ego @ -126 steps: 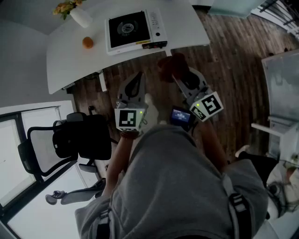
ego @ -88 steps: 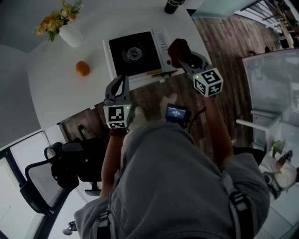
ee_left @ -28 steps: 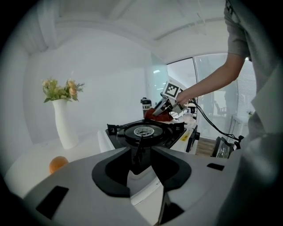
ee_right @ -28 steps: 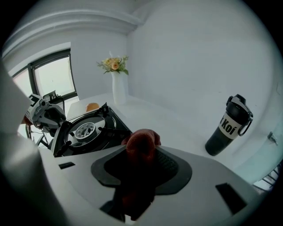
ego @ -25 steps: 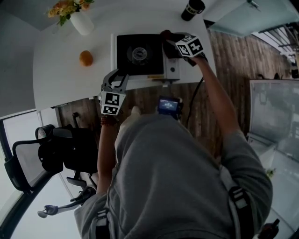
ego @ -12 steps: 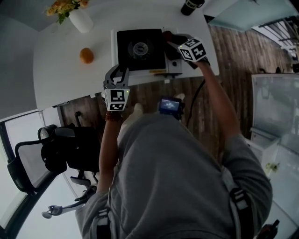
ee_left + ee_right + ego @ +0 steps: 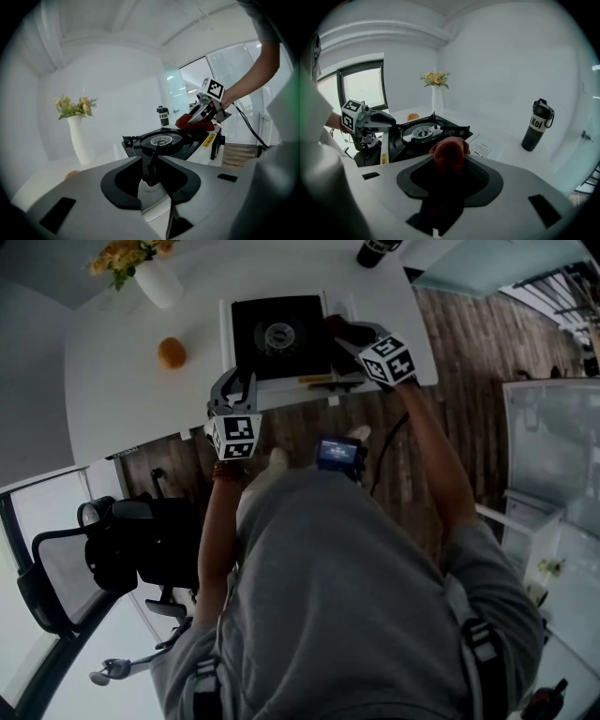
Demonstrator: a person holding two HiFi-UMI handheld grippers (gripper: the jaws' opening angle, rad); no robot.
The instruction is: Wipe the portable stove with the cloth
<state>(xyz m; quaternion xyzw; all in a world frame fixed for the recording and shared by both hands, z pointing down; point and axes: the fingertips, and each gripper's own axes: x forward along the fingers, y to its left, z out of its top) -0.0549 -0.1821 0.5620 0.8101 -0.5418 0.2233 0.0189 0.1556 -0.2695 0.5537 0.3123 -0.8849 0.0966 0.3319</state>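
Note:
The portable stove (image 7: 279,338), white with a black top and round burner, sits on the white table (image 7: 141,390). My right gripper (image 7: 349,334) is shut on a bunched red cloth (image 7: 335,327) and rests on the stove's right side by the control panel. In the right gripper view the cloth (image 7: 449,150) fills the jaws, with the stove (image 7: 422,133) just beyond. My left gripper (image 7: 234,381) is at the stove's front-left corner. Its jaws (image 7: 151,161) have just been closing, with a thin dark upright part of the stove's edge between them. I see no firm pinch.
An orange (image 7: 171,352) lies left of the stove and a white vase of flowers (image 7: 155,277) stands behind it. A dark bottle (image 7: 536,124) stands at the table's far right. A printed leaflet (image 7: 480,149) lies beside the stove. An office chair (image 7: 122,540) stands on the floor at my left.
The person has stepped up to the table. The right gripper slid the cloth along the stove's right side toward the front. The left gripper settled at the front-left corner and narrowed its jaws.

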